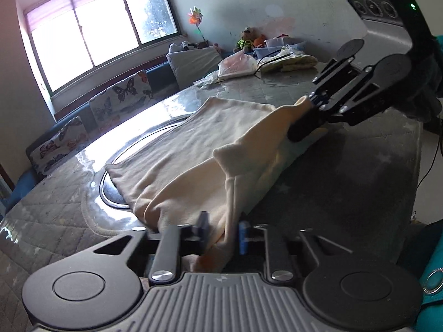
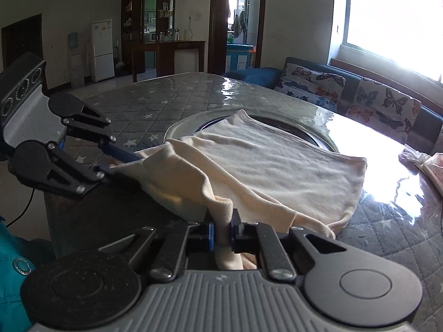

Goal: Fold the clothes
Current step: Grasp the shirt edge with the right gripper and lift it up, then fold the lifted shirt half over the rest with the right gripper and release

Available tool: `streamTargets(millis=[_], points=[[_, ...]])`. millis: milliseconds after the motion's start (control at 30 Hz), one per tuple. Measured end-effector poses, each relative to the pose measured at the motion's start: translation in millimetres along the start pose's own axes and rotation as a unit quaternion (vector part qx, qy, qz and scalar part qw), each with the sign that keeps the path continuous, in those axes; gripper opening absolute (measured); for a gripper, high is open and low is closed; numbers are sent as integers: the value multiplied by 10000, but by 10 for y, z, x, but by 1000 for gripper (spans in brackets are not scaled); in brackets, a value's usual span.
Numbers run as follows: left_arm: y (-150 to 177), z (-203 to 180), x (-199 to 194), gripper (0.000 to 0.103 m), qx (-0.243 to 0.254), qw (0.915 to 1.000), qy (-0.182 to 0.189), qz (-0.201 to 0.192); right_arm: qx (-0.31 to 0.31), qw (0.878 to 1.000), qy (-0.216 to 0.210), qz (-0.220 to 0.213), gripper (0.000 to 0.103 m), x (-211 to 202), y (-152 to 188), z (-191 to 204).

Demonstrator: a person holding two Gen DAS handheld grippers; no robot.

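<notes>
A cream garment point(image 1: 193, 144) lies across the table, partly over a round recess point(image 1: 110, 191) in the top. Its near edge is lifted off the table at two points. My left gripper point(image 1: 223, 229) is shut on one bunched end of that edge. In the right wrist view the left gripper point(image 2: 121, 163) comes in from the left, pinching the cloth. My right gripper point(image 2: 223, 229) is shut on the other end, a fold of cream garment point(image 2: 277, 166) squeezed between its pads. From the left wrist view, the right gripper point(image 1: 301, 121) holds the far corner raised.
The table point(image 2: 155, 102) has a grey quilted star cover under a glossy sheet. Bags and folded cloth point(image 1: 238, 66) and plastic boxes point(image 1: 279, 45) sit at one end. Butterfly cushions point(image 2: 382, 105) line a bench under the window. A teal jacket sleeve point(image 2: 13, 276) is close by.
</notes>
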State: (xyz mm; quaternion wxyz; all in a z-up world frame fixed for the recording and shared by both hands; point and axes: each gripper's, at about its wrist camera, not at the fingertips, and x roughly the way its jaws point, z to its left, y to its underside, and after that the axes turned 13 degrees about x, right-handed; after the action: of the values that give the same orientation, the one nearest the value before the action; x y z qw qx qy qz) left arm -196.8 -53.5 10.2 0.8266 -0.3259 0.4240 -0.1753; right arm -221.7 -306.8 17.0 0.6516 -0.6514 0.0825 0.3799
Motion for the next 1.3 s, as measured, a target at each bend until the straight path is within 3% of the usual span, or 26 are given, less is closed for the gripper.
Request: streamTargets(millis=[100,333,667,767,1100,1300], points=[[5,39,-77,9,-93,9999,-17,-93,-2,10000,-38,-85,8,-49,7,38],[-21,22,-357,7,-63,9997,-10,-255,-91,9993,-206,-289,7,-299,-37,160],[3,-121,-1134,7,-3,9986,448,-291,-158,9954,-942,89,7,-885,-123,506],[2,-123,-1248,7,32,9987,414,-297,-174,9943,-1039,155,7,-944,-173,567],[-148,353,-770,8,-208,9987,24,-458,8,9964,-843,-72,7,-648,-634,209],[-282,682,-205,8,-407,9989,-110,-207,116,9984,-556,-31,7,-183,-947,-133]])
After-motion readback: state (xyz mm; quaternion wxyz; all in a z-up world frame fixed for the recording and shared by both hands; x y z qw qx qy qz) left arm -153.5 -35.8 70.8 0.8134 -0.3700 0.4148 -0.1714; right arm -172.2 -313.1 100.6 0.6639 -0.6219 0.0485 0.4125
